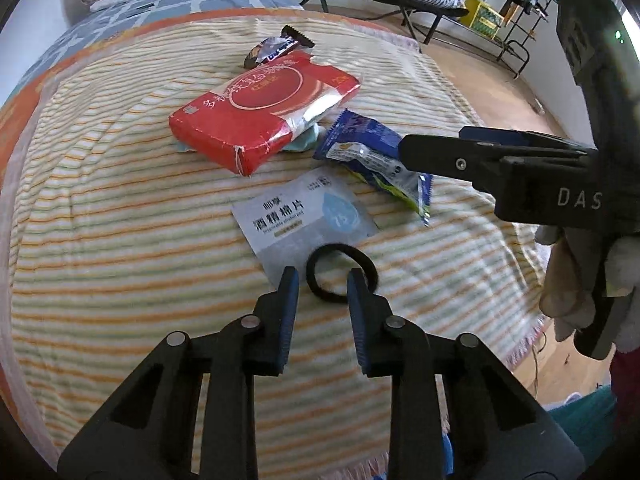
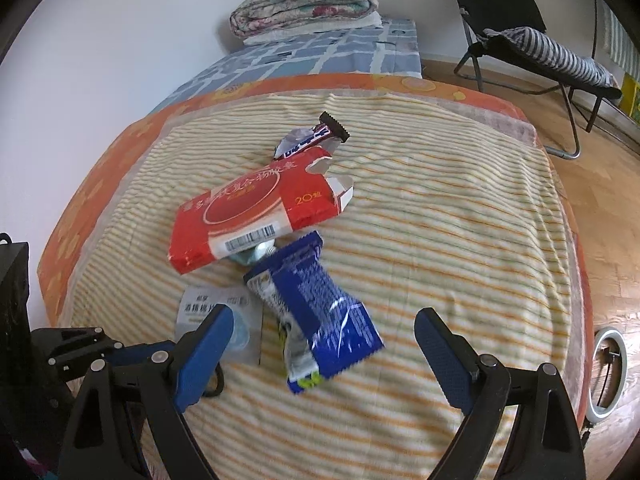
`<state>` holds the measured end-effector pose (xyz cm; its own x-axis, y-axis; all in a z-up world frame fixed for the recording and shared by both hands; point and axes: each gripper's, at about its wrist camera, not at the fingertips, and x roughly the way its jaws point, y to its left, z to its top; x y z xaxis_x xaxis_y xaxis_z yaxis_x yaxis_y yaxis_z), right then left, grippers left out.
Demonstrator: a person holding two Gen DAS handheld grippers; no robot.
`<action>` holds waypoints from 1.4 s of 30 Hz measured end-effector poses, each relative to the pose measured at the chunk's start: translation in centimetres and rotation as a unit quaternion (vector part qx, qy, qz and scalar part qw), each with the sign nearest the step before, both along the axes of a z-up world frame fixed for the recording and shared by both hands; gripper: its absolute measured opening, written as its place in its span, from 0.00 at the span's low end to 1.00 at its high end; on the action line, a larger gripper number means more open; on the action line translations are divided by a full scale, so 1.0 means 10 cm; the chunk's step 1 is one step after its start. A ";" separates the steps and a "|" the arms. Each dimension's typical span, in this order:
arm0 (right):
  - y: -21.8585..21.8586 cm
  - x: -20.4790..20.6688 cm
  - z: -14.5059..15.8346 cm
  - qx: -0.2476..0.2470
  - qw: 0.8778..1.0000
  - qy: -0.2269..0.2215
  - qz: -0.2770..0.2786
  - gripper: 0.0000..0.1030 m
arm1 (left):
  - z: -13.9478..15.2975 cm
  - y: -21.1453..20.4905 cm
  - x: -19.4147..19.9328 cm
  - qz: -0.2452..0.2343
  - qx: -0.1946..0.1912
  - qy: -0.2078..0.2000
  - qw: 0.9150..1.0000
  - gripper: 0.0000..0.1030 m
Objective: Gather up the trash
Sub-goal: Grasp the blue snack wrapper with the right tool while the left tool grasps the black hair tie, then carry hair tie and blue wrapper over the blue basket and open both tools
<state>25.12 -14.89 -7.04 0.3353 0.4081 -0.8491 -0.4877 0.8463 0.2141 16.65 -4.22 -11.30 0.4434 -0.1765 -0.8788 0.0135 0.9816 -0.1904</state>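
Trash lies on a striped blanket [image 1: 120, 208] on the bed. A torn red carton [image 1: 260, 116] [image 2: 256, 216] sits mid-bed, a dark candy wrapper [image 1: 276, 50] [image 2: 310, 140] behind it. A blue snack wrapper [image 1: 372, 156] [image 2: 320, 312] lies just ahead of my open, empty right gripper [image 2: 324, 340], seen from the side in the left wrist view [image 1: 404, 152]. A grey alcohol-pad sachet [image 1: 304, 220] [image 2: 216, 316] and a black hair tie [image 1: 340, 274] lie at my left gripper [image 1: 323, 276], which is open, its fingertips at the hair tie's near edge.
A folded floral quilt [image 2: 304, 4] lies on a blue checked sheet [image 2: 320, 54] at the bed's far end. A black folding chair with a striped cushion [image 2: 548, 52] stands on the wooden floor [image 2: 612, 216] to the right. A white ring [image 2: 608, 372] lies on the floor.
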 end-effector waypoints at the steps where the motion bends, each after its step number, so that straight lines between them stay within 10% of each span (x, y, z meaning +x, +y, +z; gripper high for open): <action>1: 0.01 0.02 -0.02 -0.001 1.000 0.001 0.001 0.91 | -0.03 0.00 0.03 0.000 -0.001 0.002 1.000 0.23; 10: 0.15 0.12 -0.21 -0.019 1.000 0.013 0.013 0.91 | -0.08 -0.03 0.11 -0.010 0.027 -0.010 1.000 0.03; 24: 0.13 0.04 -0.26 -0.036 0.999 0.013 0.017 0.58 | 0.03 0.07 0.02 0.003 0.023 -0.022 0.999 0.02; 42: -0.07 -0.37 0.19 -0.006 0.999 -0.026 0.018 0.55 | 0.34 0.16 -0.29 0.006 0.012 -0.049 0.999 0.02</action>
<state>21.44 -15.59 -5.09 0.3654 0.4107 -0.8354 -0.5276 0.8307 0.1776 13.76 -2.57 -7.93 0.5290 -0.1497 -0.8353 0.0197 0.9862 -0.1643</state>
